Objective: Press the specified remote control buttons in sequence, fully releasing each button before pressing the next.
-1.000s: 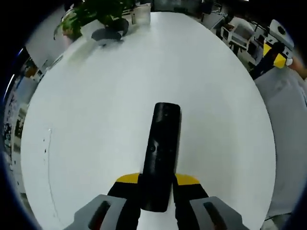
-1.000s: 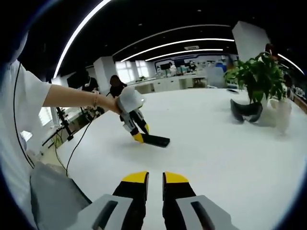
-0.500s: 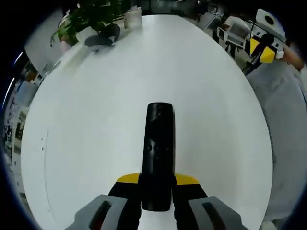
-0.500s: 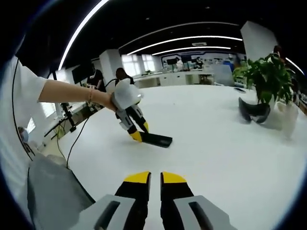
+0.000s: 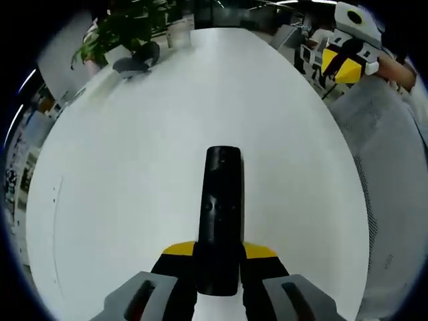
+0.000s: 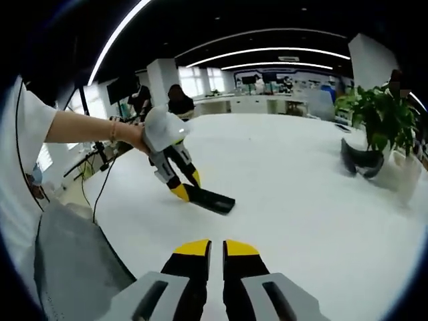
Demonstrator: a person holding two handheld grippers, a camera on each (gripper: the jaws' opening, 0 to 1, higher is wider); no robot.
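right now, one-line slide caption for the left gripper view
Left gripper shut on black remote above white table.

Over the last second the long black plastic remote control (image 5: 220, 227), clamped between the yellow-tipped jaws of the left gripper (image 5: 219, 257), has swung from leaning slightly right to pointing straight ahead in the left gripper view. In that same view the right gripper (image 5: 344, 57) beyond the right edge of the white oval table (image 5: 134, 167) now looms larger and higher. In the right gripper view the left gripper (image 6: 174, 177) with the remote control (image 6: 209, 199) has come nearer and sits lower and more to the left, and the remote control's free end now tilts down to the right.
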